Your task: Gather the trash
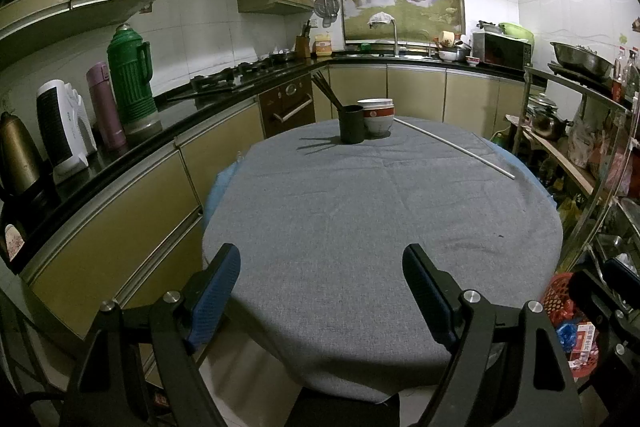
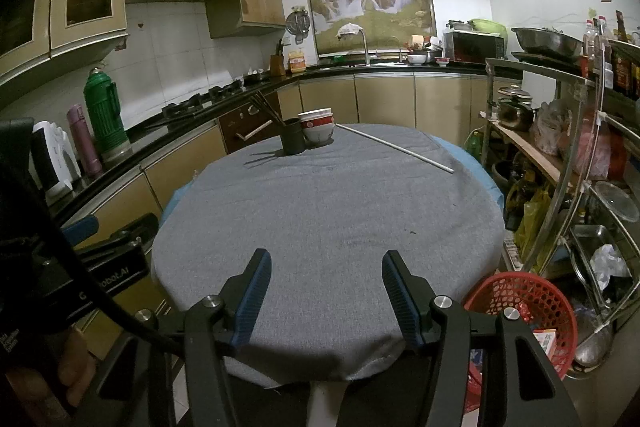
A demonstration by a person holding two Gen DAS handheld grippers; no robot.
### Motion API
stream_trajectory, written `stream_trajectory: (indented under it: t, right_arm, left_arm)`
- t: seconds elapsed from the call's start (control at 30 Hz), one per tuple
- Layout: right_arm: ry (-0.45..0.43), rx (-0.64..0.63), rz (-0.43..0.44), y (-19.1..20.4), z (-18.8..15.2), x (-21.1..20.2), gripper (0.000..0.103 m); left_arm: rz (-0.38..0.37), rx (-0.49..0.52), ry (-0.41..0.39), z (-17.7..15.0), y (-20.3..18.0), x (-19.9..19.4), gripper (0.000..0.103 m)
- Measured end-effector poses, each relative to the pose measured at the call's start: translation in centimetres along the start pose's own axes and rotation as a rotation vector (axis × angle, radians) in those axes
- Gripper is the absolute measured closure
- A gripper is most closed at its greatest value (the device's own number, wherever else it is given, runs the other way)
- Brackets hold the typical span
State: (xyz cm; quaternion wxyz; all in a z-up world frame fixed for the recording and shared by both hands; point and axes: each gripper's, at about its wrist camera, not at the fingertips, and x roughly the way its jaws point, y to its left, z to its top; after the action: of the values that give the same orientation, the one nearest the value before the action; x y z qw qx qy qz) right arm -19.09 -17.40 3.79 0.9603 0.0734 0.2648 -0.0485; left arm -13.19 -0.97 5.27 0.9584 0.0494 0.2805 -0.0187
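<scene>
Left gripper (image 1: 322,291) and right gripper (image 2: 326,293): jaws apart, holding nothing, over the near edge of the grey surface (image 2: 328,219). Red trash basket (image 2: 528,307) just right, below the surface edge, holding wrappers (image 2: 546,341).

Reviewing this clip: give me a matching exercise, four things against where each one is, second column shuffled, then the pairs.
Things:
1. red mesh basket
2. stacked bowls
3. green thermos
4. white rod

Places:
A. on the black counter, beside a purple flask
B. lying flat on the grey tablecloth, toward the far right of the table
C. below the table's near right edge, with packaging inside
D. at the far side of the table, next to the dark chopstick holder

Pairs: 1-C, 2-D, 3-A, 4-B
</scene>
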Motion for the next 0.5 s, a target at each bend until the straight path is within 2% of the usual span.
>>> stream_trajectory:
  t: [0.5]
  right_arm:
    - [0.001, 0.000, 0.001, 0.05, 0.11, 0.16, 0.042]
  left_arm:
    - [0.005, 0.002, 0.020, 0.05, 0.21, 0.31, 0.019]
